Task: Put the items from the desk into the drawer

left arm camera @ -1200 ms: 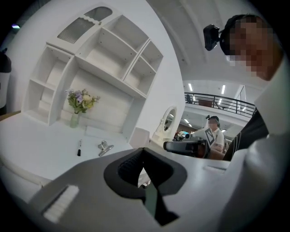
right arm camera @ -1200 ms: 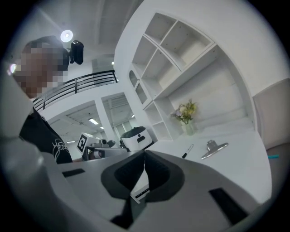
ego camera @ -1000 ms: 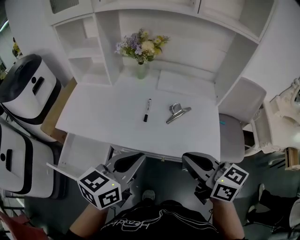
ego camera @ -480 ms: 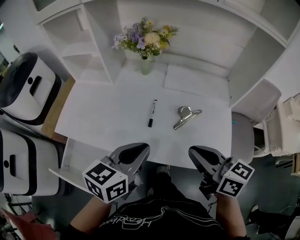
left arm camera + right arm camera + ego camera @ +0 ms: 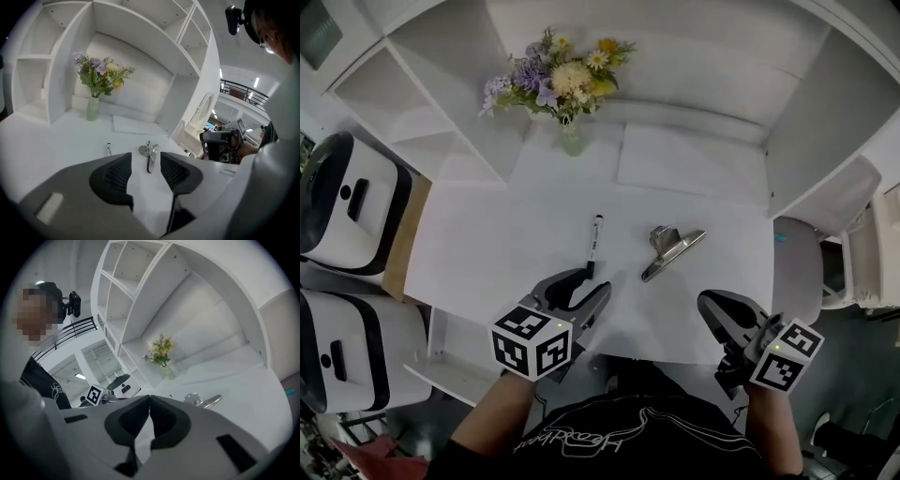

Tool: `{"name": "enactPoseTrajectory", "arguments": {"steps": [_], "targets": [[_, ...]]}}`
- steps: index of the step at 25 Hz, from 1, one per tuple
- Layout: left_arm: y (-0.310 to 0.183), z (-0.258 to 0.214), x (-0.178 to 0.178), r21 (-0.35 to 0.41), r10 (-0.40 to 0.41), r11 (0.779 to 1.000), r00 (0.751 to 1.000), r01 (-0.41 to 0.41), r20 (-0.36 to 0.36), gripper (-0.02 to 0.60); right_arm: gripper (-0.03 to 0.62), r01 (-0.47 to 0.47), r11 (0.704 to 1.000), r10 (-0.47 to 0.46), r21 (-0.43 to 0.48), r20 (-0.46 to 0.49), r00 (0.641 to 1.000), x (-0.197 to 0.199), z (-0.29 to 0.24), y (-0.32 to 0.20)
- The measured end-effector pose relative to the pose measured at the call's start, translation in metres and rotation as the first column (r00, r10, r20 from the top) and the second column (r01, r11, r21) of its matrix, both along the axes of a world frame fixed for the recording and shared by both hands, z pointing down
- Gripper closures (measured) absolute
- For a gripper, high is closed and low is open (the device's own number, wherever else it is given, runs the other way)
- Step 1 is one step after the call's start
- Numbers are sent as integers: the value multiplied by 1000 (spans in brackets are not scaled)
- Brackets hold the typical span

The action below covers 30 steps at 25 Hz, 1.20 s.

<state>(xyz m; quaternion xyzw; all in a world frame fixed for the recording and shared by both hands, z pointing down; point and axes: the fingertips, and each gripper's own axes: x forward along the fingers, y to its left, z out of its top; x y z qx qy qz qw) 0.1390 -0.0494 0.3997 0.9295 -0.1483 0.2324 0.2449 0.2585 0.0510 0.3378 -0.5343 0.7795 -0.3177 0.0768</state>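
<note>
Opening empty left gripper near pen on desk

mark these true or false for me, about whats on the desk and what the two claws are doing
1. In the head view, the black marker pen lies on the white desk, left of the silver metal clip. True.
2. The left claw is shut on the black marker pen. False: its jaws stand apart, having just been opening, with nothing between them.
3. The right claw has its jaws together and holds nothing. True.
4. The glass vase of flowers lies tipped over. False: it stands upright at the back of the white desk.
5. The silver metal clip is in the right claw. False: it lies on the white desk, untouched.
</note>
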Motion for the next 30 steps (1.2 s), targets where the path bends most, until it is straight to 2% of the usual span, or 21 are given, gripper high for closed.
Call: {"name": "enactPoseTrajectory", "arguments": {"steps": [4, 8, 13, 17, 21, 27, 30], "targets": [[-24, 33, 10, -36, -31, 999, 997, 34, 69, 369, 585, -17, 1000, 17, -19, 17, 1000, 17, 12, -10], [-44, 66, 13, -60, -87, 994, 985, 97, 146, 364, 585, -4, 999, 5, -35, 27, 1000, 19, 20, -18], [-59, 92, 16, -25, -154, 986, 958, 165, 241, 365, 585, -1, 999, 3, -52, 39, 999, 21, 27, -21], [-66, 103, 20, -1, -173, 984, 946, 180, 273, 368, 585, -4, 998, 7, -58, 51, 999, 24, 32, -22], [-72, 110, 18, 49, -197, 980, 926, 192, 323, 417, 585, 6, 998, -2, -62, 60, 998, 23, 36, -21], [-70, 126, 15, 65, -214, 977, 891, 205, 400, 437, 585, 8, 997, -3, -73, 66, 998, 27, 42, -17], [-73, 128, 12, 97, -235, 972, 874, 214, 426, 480, 585, 5, 997, 0, -74, 72, 997, 31, 45, -17]]}}
